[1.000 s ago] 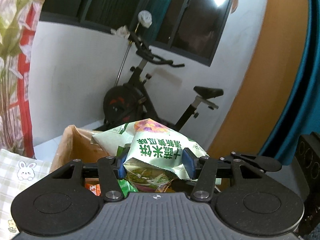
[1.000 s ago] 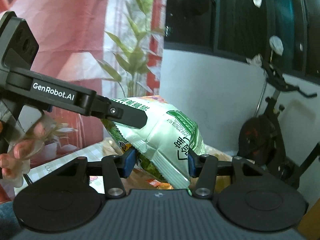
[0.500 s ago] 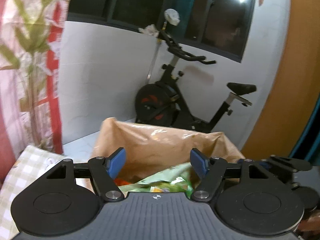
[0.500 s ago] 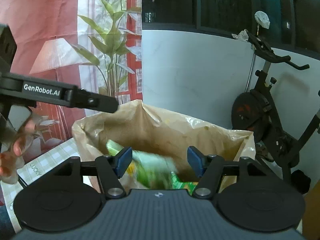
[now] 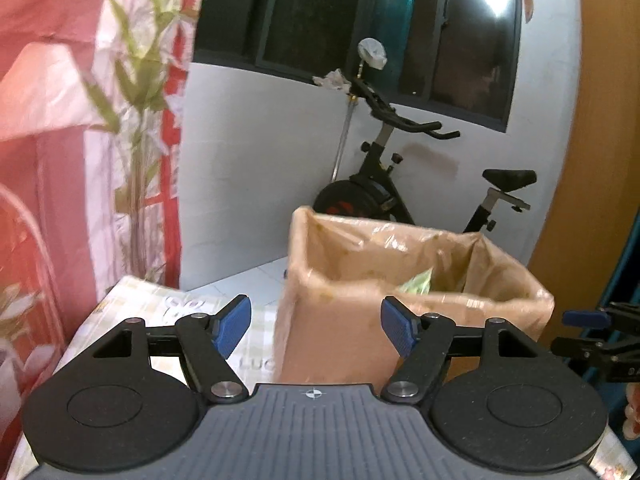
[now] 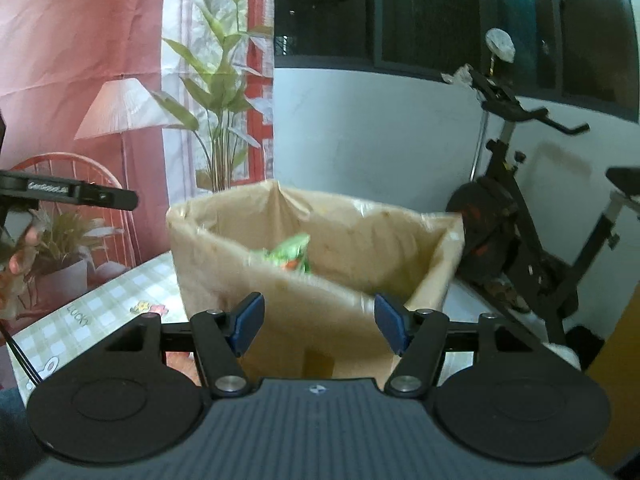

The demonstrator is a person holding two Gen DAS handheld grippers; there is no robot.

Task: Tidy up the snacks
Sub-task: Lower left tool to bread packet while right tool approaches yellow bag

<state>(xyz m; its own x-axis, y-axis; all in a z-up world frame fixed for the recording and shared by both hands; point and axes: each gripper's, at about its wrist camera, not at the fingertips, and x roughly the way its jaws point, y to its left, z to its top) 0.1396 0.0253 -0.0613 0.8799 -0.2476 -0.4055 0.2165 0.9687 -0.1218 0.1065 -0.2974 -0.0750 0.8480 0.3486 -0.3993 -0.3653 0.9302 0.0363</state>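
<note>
A table spread with a pale checked cloth (image 6: 104, 312), smooth and printed with small cartoon figures and the word LUCKY, stands against a white wall under dark window panes. Nearest the lens in the left wrist view is the ribbed grey body of the left gripper (image 5: 316, 330), its black arms ending in flat blue textured pads (image 5: 232, 326); the jaws stand released, have just been opening, and nothing lies between them. In the right wrist view the right gripper (image 6: 318, 328) is built the same, its jaws likewise spread and empty after just opening, though narrower than the left pair. Just beyond both, at twelve o'clock, stands a tall brown paper bag (image 6: 280, 292), boxy with crisp folded corners, its open mouth lined with crinkled glossy film. Inside it, below the rim, lies the green snack packet (image 6: 294, 252), shiny and crumpled, only its upper part showing. At nine o'clock in the right wrist view the black arm of the left gripper reaches in, with fingers (image 6: 20, 248) of a hand behind it. Farther off, at two o'clock, a black exercise bike (image 5: 384, 184) with curved handlebars stands by the wall, and at ten o'clock hangs a red printed backdrop (image 6: 100, 80) showing a lamp and leafy plant.
</note>
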